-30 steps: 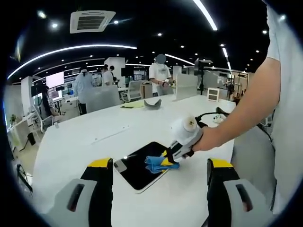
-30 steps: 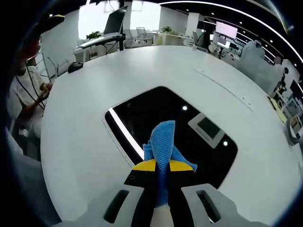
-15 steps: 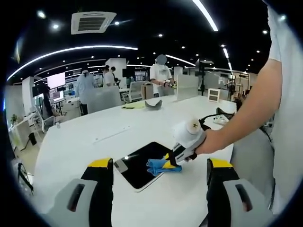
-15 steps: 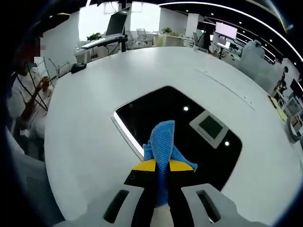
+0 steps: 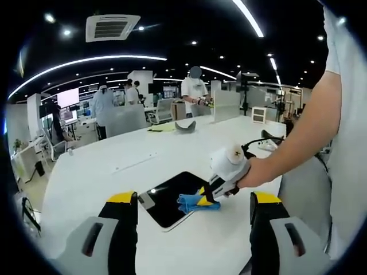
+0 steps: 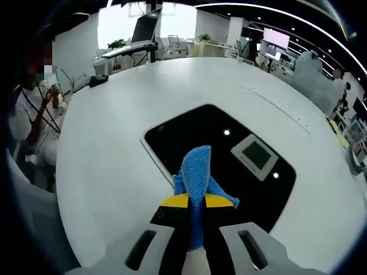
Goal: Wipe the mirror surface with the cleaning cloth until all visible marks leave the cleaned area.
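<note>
Right gripper (image 6: 192, 200), pinching cloth (image 6: 196, 175), slid along mirror (image 6: 229, 154); left gripper (image 5: 192, 203) spread.

The cleaning cloth (image 6: 195, 175) is bright blue with a fine woven texture; the mirror (image 6: 229, 154) shows glossy black, framed by a thin white edge; the surface (image 6: 114, 149) is plain white; the right claw (image 6: 194, 201) has yellow tips on black jaws.

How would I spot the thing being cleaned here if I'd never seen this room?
Look at the big white table. Lying flat on it is the mirror, a dark rounded rectangle with a pale edge that reflects the ceiling lights. The right gripper presses a blue cloth on it, and nothing else on the table is so dark and glossy.
</note>
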A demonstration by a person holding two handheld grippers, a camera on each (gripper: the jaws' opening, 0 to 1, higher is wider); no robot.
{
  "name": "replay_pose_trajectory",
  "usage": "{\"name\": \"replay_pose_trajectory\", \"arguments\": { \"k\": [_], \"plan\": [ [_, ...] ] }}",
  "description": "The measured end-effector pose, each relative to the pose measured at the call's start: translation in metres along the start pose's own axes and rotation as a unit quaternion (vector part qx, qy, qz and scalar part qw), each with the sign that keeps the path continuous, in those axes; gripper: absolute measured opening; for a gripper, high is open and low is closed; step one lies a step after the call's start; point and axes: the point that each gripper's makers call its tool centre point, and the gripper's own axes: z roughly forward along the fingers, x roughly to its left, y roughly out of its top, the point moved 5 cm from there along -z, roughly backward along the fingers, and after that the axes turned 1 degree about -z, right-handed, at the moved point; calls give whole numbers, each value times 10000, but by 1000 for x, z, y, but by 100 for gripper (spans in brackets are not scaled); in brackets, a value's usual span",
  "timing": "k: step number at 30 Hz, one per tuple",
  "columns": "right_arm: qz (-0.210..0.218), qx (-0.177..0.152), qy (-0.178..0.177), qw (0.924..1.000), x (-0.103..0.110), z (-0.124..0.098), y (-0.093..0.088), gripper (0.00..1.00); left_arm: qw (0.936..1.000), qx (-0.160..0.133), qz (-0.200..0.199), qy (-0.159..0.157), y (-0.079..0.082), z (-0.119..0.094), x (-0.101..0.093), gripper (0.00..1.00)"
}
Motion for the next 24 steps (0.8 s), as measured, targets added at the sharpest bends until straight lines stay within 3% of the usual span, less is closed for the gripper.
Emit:
{"name": "replay_pose_trajectory", "arguments": {
  "k": [12,14,24],
  "plan": [
    [-81,30,110,9999,-2,1,1,2,10000,5,1,-24,1,4,0,80],
    [273,-36,146,9995,-2,0,1,2,10000,-14,15,-15,2,5,0,80],
    [114,-13,179,9998,-3,3,5,2,10000,21,3,-48,1,8,3,80]
  ]
}}
